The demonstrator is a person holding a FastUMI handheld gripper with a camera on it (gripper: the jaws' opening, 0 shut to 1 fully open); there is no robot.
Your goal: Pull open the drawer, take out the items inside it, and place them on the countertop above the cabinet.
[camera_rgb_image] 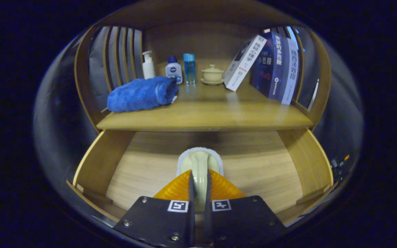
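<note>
The wooden drawer (102, 165) stands pulled open below the countertop (205, 115). My gripper (200, 179) hangs over the drawer's floor, shut on the pale cream handle of a brush (200, 163) whose white bristled head shows just ahead of the fingertips. The handle runs back between both fingers. A rolled blue towel (140, 93) lies on the left side of the countertop.
At the back of the countertop stand a white pump bottle (148, 65), a white jar with a blue cap (173, 70), a clear blue bottle (189, 69) and a cream lidded cup (212, 74). Books (271, 65) lean on the right. Slatted side walls flank the shelf.
</note>
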